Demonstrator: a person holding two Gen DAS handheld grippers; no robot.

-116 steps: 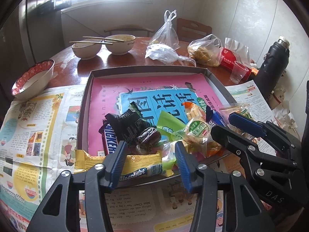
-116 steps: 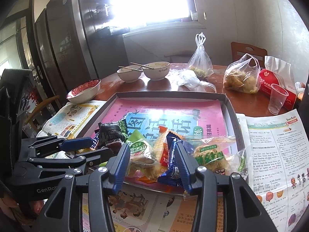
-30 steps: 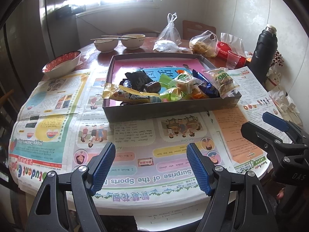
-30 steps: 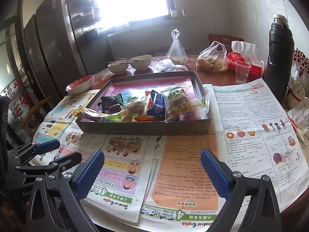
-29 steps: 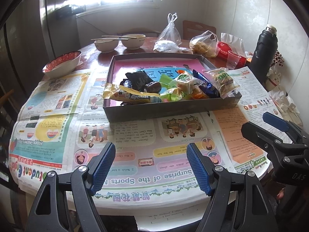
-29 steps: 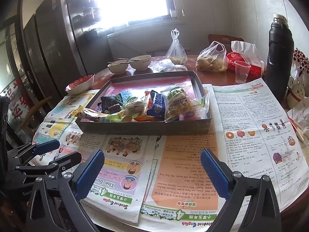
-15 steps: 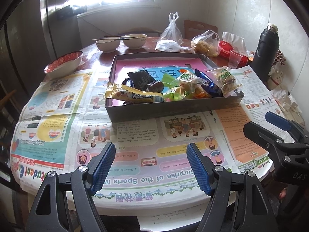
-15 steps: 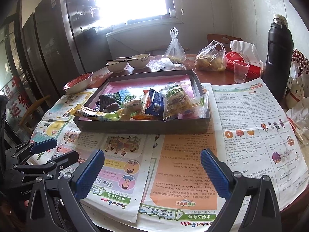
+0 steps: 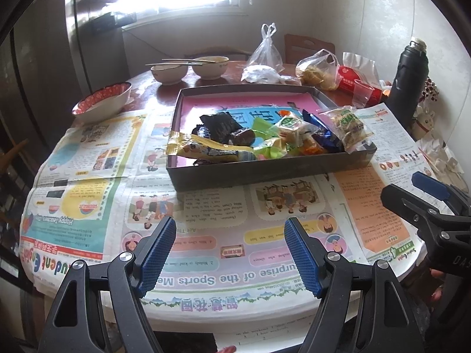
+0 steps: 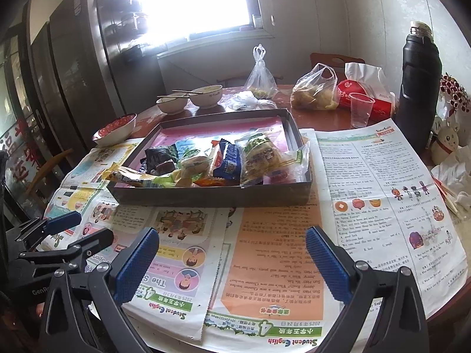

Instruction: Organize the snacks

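My left gripper [image 9: 229, 247] hangs over the near edge of the table with its jaws spread wide and nothing between them. My right gripper [image 10: 232, 260] sits just beside it to the right, jaws equally wide and empty. Under both lies newspaper [image 9: 206, 206] spread across the round table [image 10: 318, 117]. Farther in, a shallow dark cardboard box [image 9: 265, 173] holds the snacks [image 9: 265, 138], heaped along its near wall: a yellow bar [image 9: 203, 148] at the left overhanging the rim, a clear-wrapped pastry [image 10: 262, 153] at the right. Beyond the box stand two bowls [image 9: 188, 69] with chopsticks, plastic bags [image 10: 315, 91] and, far right, a black flask [image 10: 421, 82].
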